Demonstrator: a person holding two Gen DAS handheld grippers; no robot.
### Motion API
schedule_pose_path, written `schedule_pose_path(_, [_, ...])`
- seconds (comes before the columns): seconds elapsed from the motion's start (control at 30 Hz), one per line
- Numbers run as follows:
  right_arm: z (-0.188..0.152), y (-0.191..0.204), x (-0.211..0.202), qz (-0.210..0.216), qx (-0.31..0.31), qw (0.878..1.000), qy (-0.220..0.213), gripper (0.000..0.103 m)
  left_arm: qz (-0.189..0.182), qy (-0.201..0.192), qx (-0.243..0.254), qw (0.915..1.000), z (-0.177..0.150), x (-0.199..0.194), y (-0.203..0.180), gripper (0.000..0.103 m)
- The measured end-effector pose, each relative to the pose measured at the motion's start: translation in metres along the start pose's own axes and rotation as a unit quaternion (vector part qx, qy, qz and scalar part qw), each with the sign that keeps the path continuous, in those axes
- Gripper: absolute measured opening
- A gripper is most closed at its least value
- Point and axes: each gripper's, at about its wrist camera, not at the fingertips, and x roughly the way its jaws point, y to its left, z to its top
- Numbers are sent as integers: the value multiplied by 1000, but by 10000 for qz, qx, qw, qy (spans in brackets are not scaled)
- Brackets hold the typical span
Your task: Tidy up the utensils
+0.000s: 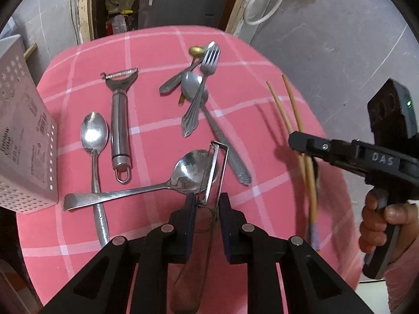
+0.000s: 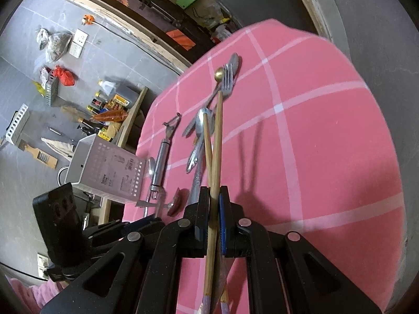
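My left gripper (image 1: 207,204) points down at the pink checked cloth (image 1: 162,52). It is shut on the wire frame of a wooden-handled peeler (image 1: 213,167). The peeler's serrated head rests over the bowl of a big steel spoon (image 1: 188,170), and its handle runs back under the jaws. My right gripper (image 2: 214,196) is shut on a pair of wooden chopsticks (image 2: 217,136) that stick out forward above the cloth. From the left wrist view the right gripper (image 1: 294,141) hovers at the right with the chopsticks (image 1: 293,104) in it. A white perforated utensil holder (image 1: 23,130) stands at the left table edge.
Loose on the cloth lie a steel peeler (image 1: 119,120), a spoon (image 1: 94,133), a knife (image 1: 225,146) and a heap with a fork (image 1: 207,65) and a gold spoon (image 1: 196,51). A person's hand (image 1: 379,222) grips the right tool. Cluttered floor lies beyond the table (image 2: 78,91).
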Motion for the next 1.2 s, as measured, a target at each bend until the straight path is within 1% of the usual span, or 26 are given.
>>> schedule_pose_path(0.1, [0,13,-11,-55,-163,9997,-175,6,-185,-301,-48,9994,0,-19,-2,17])
schedule_pose_path(0.17, [-1,24,-20,-62,-245,9992,-321,6,-239,-472,-82,9986,1,-31,-2,16])
schedule_pose_path(0.27, [2,36,-33,64,-297,9982,-519,6,-329,-760,-133,9965,1,-54,0,16])
schedule_pose_path(0.43, [9,63,-53,113,-466,9953,-842,6,-382,-1039,-89,9938,2,-83,6,16])
schedule_pose_path(0.53, [13,76,-54,-25,-524,9951,-840,6,-427,-1172,-103,9921,3,-98,14,16])
schedule_pose_path(0.6, [15,79,-48,-212,-452,9962,-720,6,-484,-1222,-157,9912,3,-105,20,16])
schedule_pose_path(0.67, [14,74,-31,-443,-310,9979,-355,6,-494,-1234,-156,9910,1,-107,24,16])
schedule_pose_path(0.7, [14,67,-19,-656,-222,9975,-134,6,-486,-1205,-167,9914,0,-106,26,16])
schedule_pose_path(0.73, [13,61,-8,-856,-174,9962,54,6,-473,-1179,-188,9917,-1,-104,28,16])
schedule_pose_path(0.8, [10,52,6,-1217,-139,9920,296,6,-464,-1152,-236,9920,-4,-101,30,16])
schedule_pose_path(0.9, [7,43,22,-1568,-115,9862,524,6,-446,-1150,-284,9920,-8,-98,32,16])
schedule_pose_path(0.93, [7,40,27,-1657,-109,9843,596,6,-442,-1145,-300,9920,-10,-97,32,16])
schedule_pose_path(0.97, [7,40,32,-1653,-97,9842,635,7,-432,-1139,-316,9920,-11,-95,31,16])
schedule_pose_path(1.0, [7,39,35,-1653,-85,9839,678,11,-425,-1132,-339,9921,-12,-95,32,16])
schedule_pose_path(1.03, [8,39,38,-1709,-103,9826,725,11,-417,-1133,-351,9921,-13,-95,32,16])
schedule_pose_path(1.13, [11,48,44,-1865,-321,9790,755,14,-386,-1147,-408,9918,-16,-95,34,16])
schedule_pose_path(1.2, [14,53,47,-1957,-445,9763,814,19,-375,-1150,-476,9915,-17,-96,37,16])
